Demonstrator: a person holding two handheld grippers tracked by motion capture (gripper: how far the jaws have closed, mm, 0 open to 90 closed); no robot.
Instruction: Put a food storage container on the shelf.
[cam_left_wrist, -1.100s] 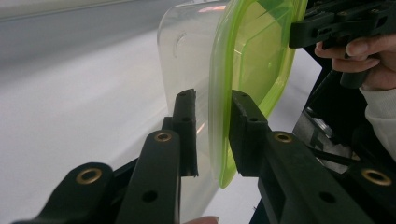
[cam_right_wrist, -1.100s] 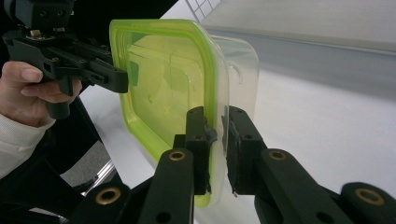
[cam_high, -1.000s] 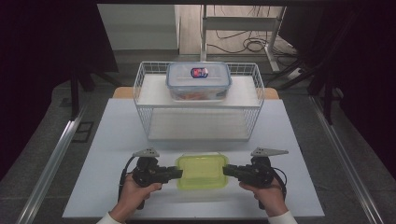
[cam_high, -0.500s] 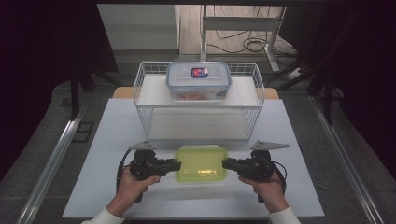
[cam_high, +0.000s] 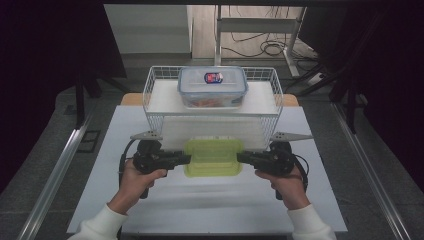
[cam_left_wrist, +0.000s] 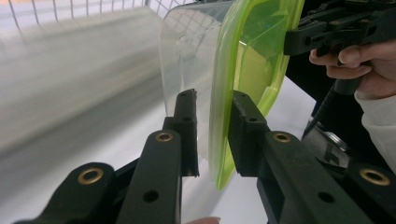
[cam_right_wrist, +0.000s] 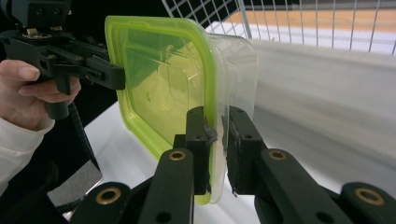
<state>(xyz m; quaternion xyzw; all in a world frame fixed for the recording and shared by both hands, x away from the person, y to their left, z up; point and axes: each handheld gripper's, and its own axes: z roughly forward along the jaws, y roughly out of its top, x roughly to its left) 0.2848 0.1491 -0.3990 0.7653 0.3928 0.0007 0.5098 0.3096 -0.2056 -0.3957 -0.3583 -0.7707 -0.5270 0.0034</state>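
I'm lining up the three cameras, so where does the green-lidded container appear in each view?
High view: green-lidded container low centre, between the left gripper and right gripper.
Left gripper view: upper centre, its rim between the jaws.
Right gripper view: centre-left, its rim between the jaws.
Shared landmark: the white wire basket behind it.

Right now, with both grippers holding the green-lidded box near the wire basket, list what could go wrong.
1. The left gripper and right gripper pinch only the rim of the green-lidded box at its ends; it could slip or tilt.
2. The wire basket wall stands right behind the box, which could catch on it.
3. The blue-lidded box fills the basket's middle and could get knocked.
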